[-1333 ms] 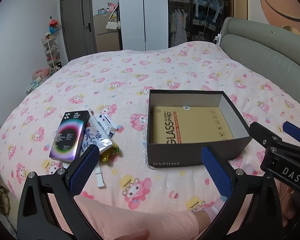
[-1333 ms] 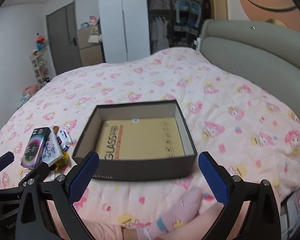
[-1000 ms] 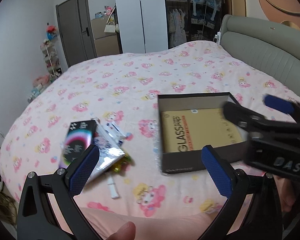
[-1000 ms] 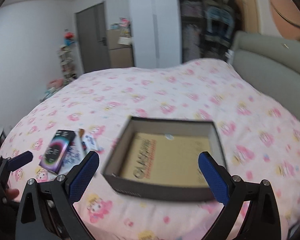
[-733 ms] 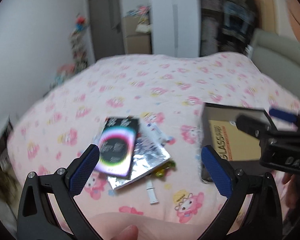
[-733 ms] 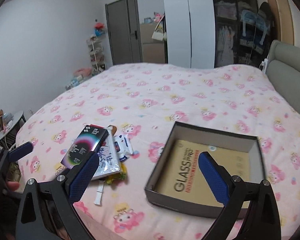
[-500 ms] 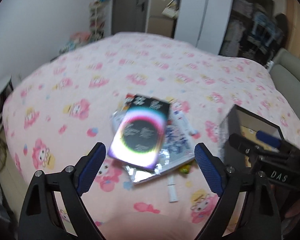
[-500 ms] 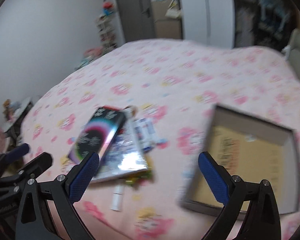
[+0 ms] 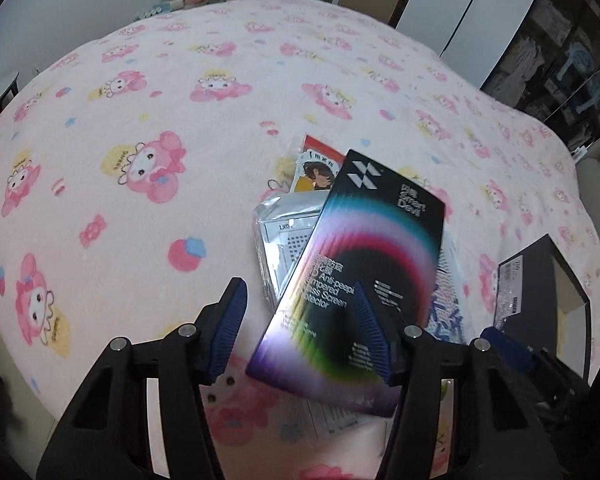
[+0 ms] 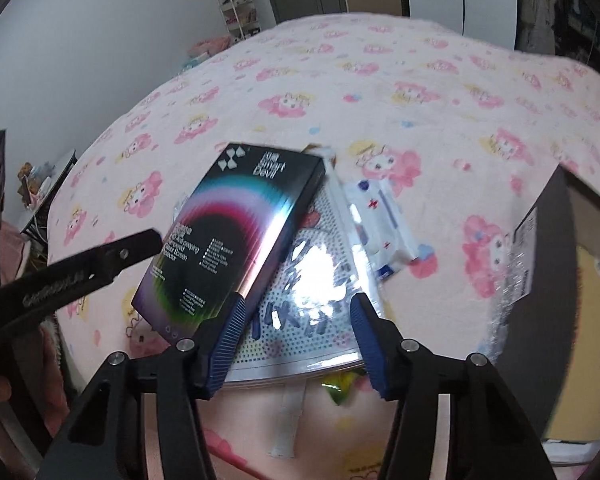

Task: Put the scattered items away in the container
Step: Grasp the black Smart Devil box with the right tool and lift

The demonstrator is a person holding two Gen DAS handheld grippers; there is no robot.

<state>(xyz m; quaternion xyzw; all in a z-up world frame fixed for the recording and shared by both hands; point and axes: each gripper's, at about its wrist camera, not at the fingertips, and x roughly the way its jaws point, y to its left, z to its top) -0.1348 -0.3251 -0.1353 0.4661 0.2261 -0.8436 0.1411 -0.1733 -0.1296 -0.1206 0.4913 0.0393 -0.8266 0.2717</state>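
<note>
- A bed covered by a pink cartoon-print blanket (image 9: 148,92) is seen in both wrist views; grey doors, a white wardrobe (image 9: 472,4) and a shelf rack (image 10: 240,0) stand beyond its far side.
- A black screen-protector box (image 9: 364,264) with a rainbow ring print serves as the landmark; it lies tilted on top of the scattered pile.
- The left gripper (image 9: 300,328) is pointed steeply down at the near end of the black box. Its jaws are closing, the near left corner of the box is between them, and the blue pads are not seen to press on it.
- The right gripper (image 10: 296,336) is likewise pointed steeply down, just right of the black box, over a shiny bead-pattern packet (image 10: 312,292). Its jaws are closing about the packet's near edge; no pressing contact is visible.
- The packet lies under the black box and juts out to its right.
- A small white wrapped pack (image 10: 380,232) lies right of the black box, beside the packet's far edge.
- A picture card (image 9: 316,164) pokes out from under the far end of the black box.
- A yellow-green wrapper (image 10: 340,388) and a white strip (image 10: 288,416) lie at the packet's near edge.
- The dark cardboard container (image 9: 548,292) stands well right of the black box, apart from the pile, with a tan sheet (image 10: 588,320) inside.
- In the right wrist view the left gripper's black finger crosses in front of the box's left side.
</note>
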